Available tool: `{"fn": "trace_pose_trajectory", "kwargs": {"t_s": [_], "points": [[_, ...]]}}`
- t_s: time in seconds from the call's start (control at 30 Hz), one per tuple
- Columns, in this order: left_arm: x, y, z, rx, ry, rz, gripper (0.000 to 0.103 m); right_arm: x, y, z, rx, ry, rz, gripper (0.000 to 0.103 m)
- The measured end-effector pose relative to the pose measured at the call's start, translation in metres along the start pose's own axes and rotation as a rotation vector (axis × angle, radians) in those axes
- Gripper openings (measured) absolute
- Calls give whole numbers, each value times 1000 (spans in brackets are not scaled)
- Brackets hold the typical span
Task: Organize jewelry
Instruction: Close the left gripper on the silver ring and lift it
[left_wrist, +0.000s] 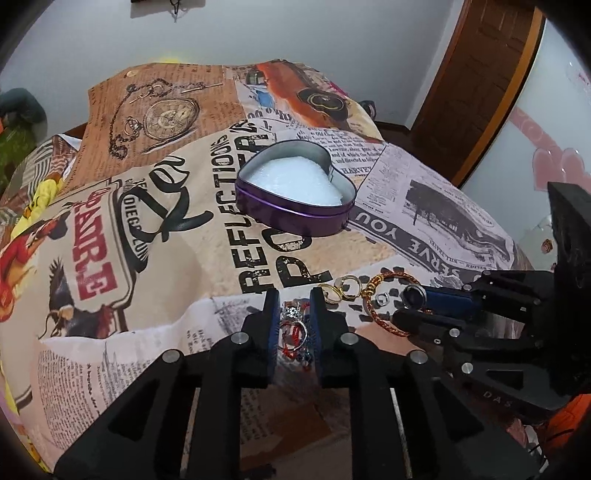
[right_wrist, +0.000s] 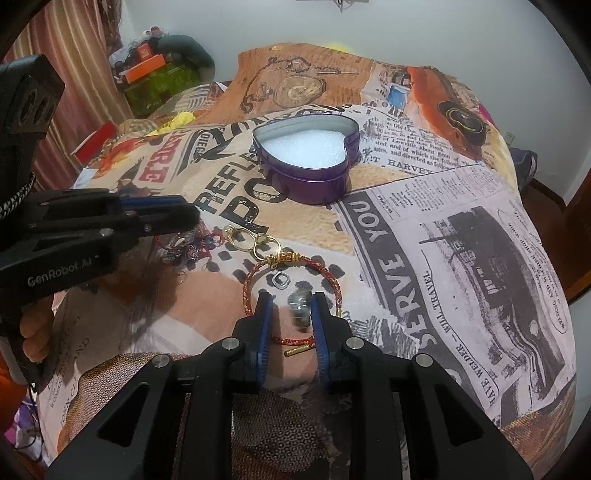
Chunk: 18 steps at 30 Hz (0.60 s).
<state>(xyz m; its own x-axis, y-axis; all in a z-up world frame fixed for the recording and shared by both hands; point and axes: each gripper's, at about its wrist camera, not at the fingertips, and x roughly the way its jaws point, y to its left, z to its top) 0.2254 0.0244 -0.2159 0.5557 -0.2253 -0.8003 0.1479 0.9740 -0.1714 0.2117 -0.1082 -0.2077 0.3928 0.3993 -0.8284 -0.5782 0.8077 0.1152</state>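
Pick-up step. Right tongs (right_wrist: 289, 306) released, straddling a silvery ring (right_wrist: 300, 305) inside the bracelet (right_wrist: 295, 264); left tongs (left_wrist: 293, 301) released over charm jewelry (left_wrist: 293, 328). Heart tin (right_wrist: 308, 162) (empty, well apart) awaits; next, clench.

A purple heart-shaped tin (right_wrist: 310, 162) is standing open in the upper middle, showing white foam inside. Below it, gold rings (right_wrist: 255, 240), a red-gold braided bracelet (right_wrist: 251, 284), a small silver ring (right_wrist: 282, 279) and a beaded charm bracelet (left_wrist: 293, 328) are lying on the cloth.
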Motion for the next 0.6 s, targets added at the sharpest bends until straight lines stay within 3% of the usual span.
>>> {"fn": "trace_pose_trajectory", "kwargs": {"t_s": [0.23, 0.6], "points": [[10, 7, -1, -33, 17, -2, 15, 1, 1, -1, -21, -12, -1, 19], [2, 2, -3, -3, -32, 9, 11, -2, -16, 3, 80, -15, -3, 16]]}}
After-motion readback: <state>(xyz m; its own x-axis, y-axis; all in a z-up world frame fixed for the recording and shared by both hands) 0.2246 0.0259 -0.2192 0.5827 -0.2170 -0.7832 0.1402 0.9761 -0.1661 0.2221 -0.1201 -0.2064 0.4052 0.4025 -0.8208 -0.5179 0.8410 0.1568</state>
